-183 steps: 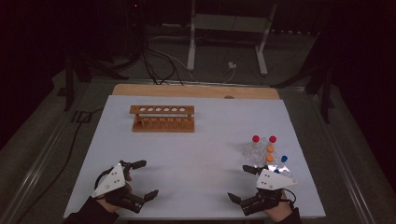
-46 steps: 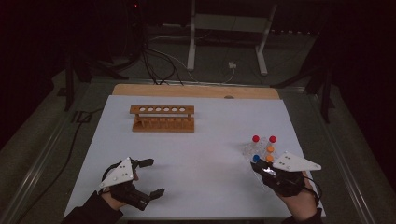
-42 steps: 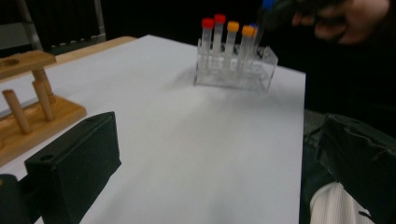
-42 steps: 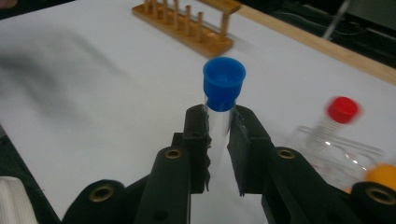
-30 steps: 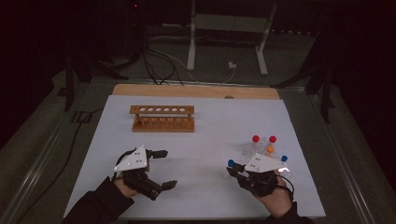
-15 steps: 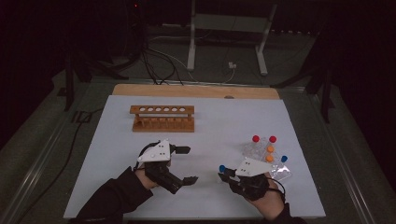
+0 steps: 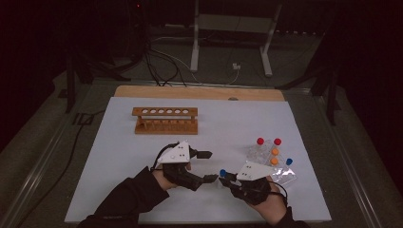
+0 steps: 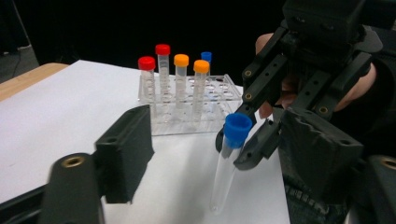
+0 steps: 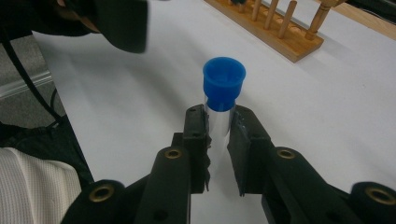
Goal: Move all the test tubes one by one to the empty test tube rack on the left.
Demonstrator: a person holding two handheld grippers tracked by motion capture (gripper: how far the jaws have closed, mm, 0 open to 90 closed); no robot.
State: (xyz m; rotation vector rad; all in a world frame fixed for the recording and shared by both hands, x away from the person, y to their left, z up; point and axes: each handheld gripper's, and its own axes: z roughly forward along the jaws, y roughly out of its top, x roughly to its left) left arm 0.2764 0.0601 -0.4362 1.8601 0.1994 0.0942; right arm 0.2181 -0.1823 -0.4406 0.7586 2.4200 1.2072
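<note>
A clear plastic blue-capped tube (image 9: 220,100) is clamped by the right gripper (image 9: 217,130) beside the clear rack (image 8: 187,109), while the left gripper (image 7: 209,166), its jaws just closing, is parted around nothing.

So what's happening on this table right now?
A person works with a hand-held tool in each hand. The right tool grips a clear tube with a blue cap just below the cap. The left tool, jaws apart and just closing, is beside it. More capped tubes stand in a clear rack; a wooden rack stands empty.
</note>
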